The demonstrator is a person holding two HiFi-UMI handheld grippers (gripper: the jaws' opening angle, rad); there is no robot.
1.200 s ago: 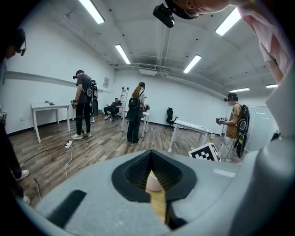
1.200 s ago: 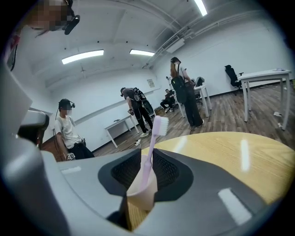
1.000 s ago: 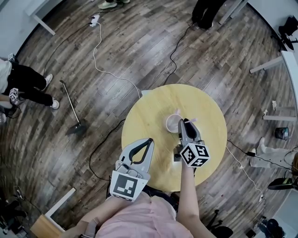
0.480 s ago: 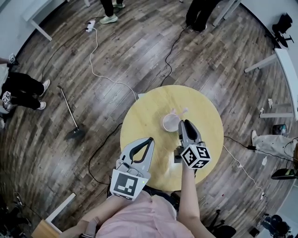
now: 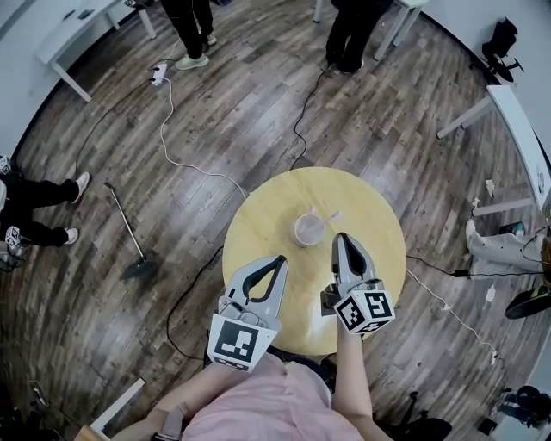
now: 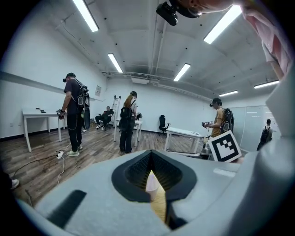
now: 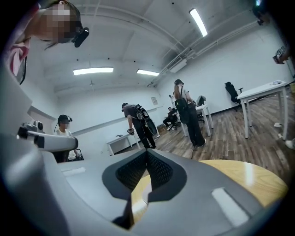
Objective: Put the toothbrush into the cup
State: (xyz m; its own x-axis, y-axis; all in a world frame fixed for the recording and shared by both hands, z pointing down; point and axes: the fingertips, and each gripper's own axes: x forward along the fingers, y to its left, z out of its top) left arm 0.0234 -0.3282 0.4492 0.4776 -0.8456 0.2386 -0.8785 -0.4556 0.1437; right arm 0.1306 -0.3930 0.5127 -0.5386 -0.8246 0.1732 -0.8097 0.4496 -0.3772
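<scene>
Yellow round wooden table carries a pale pink cup; a pale thin toothbrush stands tilted in it. Left hand-held gripper and right hand-held gripper hover near the cup, apart from it; both have jaws closed together, empty.

In the head view the toothbrush is a thin pale sliver at the rim of the cup, too small to tell its ends. The near edge of the table hides behind the left gripper, the right gripper and the person's shirt. At the top edge the people are cut off to legs
</scene>
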